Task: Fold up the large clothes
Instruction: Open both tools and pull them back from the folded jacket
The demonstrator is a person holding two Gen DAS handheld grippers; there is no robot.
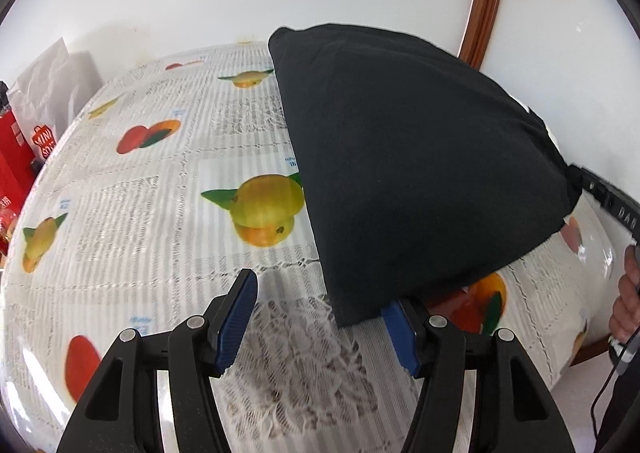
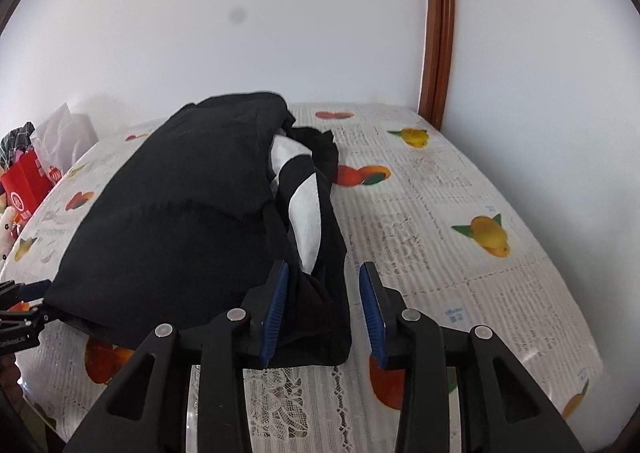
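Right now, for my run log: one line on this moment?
garment: black, bunched on table | left gripper: open | right gripper: open, garment edge between

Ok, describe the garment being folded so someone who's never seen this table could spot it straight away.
Start at the table with the fruit-printed cloth against the white wall. On it lies one black garment, folded into a bulky heap. It is the only dark thing on the cloth, with white panels showing along one side.
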